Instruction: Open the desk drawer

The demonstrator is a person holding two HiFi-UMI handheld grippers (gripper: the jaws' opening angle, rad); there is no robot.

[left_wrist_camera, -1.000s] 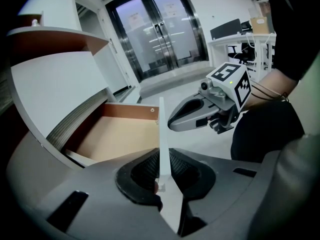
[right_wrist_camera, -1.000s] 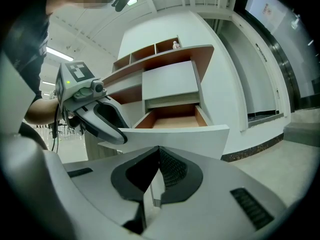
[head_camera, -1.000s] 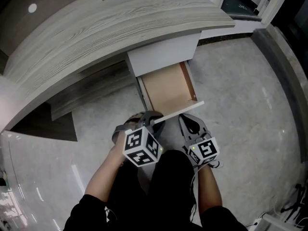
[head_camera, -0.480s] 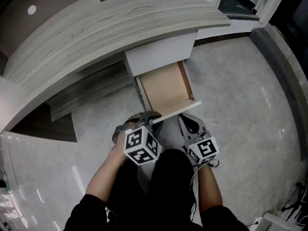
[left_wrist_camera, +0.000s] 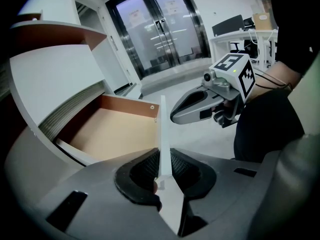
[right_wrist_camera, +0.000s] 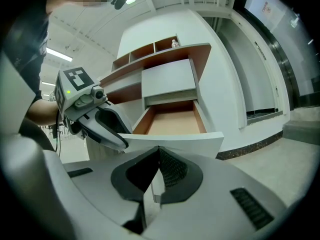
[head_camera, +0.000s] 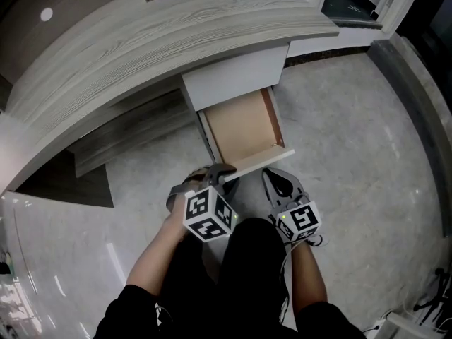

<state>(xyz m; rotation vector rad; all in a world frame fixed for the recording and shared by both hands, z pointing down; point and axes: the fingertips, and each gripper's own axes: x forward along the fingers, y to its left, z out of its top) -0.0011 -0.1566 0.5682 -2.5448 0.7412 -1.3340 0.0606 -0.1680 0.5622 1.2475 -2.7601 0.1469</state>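
The desk drawer [head_camera: 244, 129] stands pulled out from under the grey wood-grain desk [head_camera: 176, 41], and its light brown inside is bare. My left gripper [head_camera: 224, 176] sits at the left end of the white drawer front [head_camera: 263, 160]. In the left gripper view the front's edge [left_wrist_camera: 162, 134] runs between the jaws [left_wrist_camera: 162, 166], which have just been opening; the pads stand close beside the panel. My right gripper [head_camera: 277, 179] is shut with nothing in it, just in front of the panel [right_wrist_camera: 190, 141].
A white cabinet block [head_camera: 233, 73] sits above the drawer under the desk top. Polished grey floor [head_camera: 353, 154] spreads to the right. The person's dark-clad legs [head_camera: 240, 274] are right behind the grippers. Glass doors [left_wrist_camera: 165, 29] show in the left gripper view.
Almost nothing differs. Both grippers stay at the drawer front and the drawer stays pulled out; the picture only shifts slightly.
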